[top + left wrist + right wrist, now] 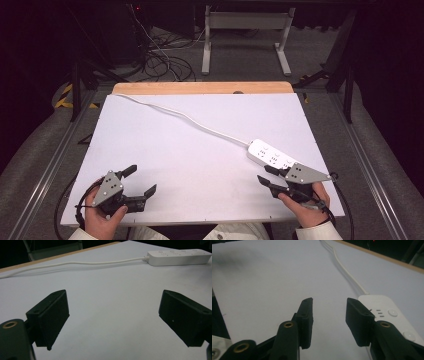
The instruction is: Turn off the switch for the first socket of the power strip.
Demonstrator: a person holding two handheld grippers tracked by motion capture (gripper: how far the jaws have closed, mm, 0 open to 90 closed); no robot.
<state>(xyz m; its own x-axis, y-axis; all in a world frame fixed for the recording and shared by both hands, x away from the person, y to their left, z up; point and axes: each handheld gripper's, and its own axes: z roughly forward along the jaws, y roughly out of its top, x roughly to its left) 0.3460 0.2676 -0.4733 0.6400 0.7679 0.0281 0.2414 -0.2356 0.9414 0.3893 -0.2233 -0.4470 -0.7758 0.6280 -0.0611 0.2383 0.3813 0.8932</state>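
A white power strip (270,156) lies at the right of the white table (190,150), and its white cable (185,116) runs off to the far left corner. My right gripper (264,174) sits just in front of the strip's near end, open with a narrow gap and nothing between its jaws. In the right gripper view the strip (392,315) lies just right of the gripper (329,305). My left gripper (142,180) rests near the front left edge, wide open and holding nothing. In the left gripper view the gripper (112,302) faces the distant strip (178,257) and cable (75,263).
A wooden strip (202,88) borders the table's far edge. Beyond it, on the floor, stand a white desk frame (245,30) and a tangle of cables (160,60). Metal rails run along both sides of the table.
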